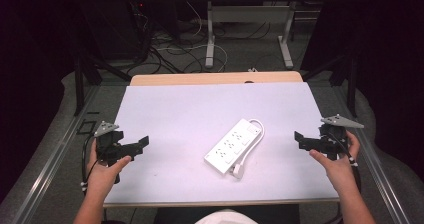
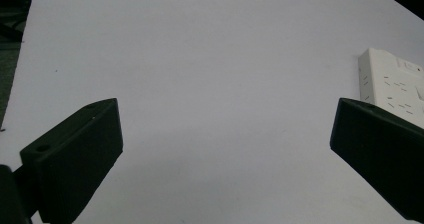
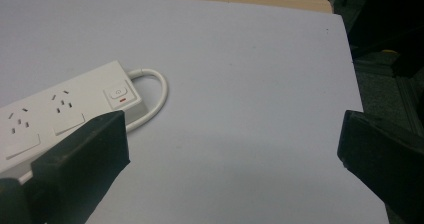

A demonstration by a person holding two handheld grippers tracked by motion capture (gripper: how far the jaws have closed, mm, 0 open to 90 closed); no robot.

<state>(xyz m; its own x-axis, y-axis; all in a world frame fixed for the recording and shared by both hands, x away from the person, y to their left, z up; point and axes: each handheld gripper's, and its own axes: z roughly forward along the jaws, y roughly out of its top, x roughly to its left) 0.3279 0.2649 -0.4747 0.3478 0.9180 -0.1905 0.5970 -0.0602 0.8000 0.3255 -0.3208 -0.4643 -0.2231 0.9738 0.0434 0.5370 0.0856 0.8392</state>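
A white power strip (image 1: 233, 145) lies diagonally at the middle of the white table top (image 1: 200, 109), its short cable looped back and its plug (image 1: 238, 171) beside its near end. The strip's corner (image 2: 392, 81) shows at the right of the left gripper view. In the right gripper view the strip's switch end (image 3: 75, 114) and cable loop (image 3: 159, 91) lie at the left. My left gripper (image 1: 140, 145) is held over the table's left side, open and empty. My right gripper (image 1: 300, 140) hovers at the right edge, open and empty. Both point inward, well apart from the strip.
A wooden table edge (image 1: 215, 77) runs behind the white top. Beyond it stand metal desk legs (image 1: 210, 39) and loose cables on the floor (image 1: 170, 54). Metal rails (image 1: 55, 154) flank the table on both sides.
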